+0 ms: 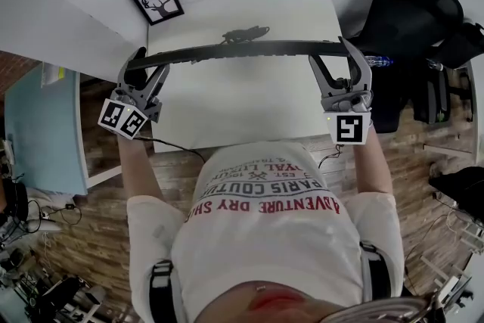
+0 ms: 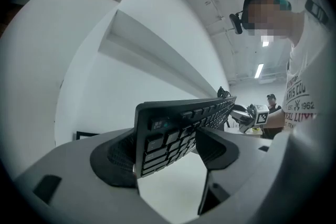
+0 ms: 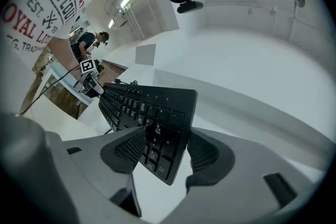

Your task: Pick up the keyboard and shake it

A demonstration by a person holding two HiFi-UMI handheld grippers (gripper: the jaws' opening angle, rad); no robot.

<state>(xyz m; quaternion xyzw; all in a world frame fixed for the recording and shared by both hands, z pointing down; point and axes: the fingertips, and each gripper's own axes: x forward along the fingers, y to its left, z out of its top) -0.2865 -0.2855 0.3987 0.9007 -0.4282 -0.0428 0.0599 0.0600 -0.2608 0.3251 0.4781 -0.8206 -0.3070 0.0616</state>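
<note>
Clenched at a wide spread, the left hand-held gripper (image 1: pixel 151 63) grasps the left end of the black keyboard (image 1: pixel 242 51). In the left gripper view one ribbed pad (image 2: pixel 118 157) lies behind the board and the other presses on the key side, with the end keys between them. The right hand-held gripper (image 1: pixel 333 51) holds the opposite end the same way. Its own view shows one pad (image 3: pixel 128 148) on the keys and the other on the back, with the keyboard's corner poking down past the jaws. The keyboard hangs clear of the white table (image 1: pixel 227 117), stretched between the two grippers over the table's far half. It reaches almost from the left edge to the right edge. From the head view it shows as a thin dark strip, turned up on its long edge. A framed deer picture (image 1: pixel 156 1) sits by the far left corner of the table.
</note>
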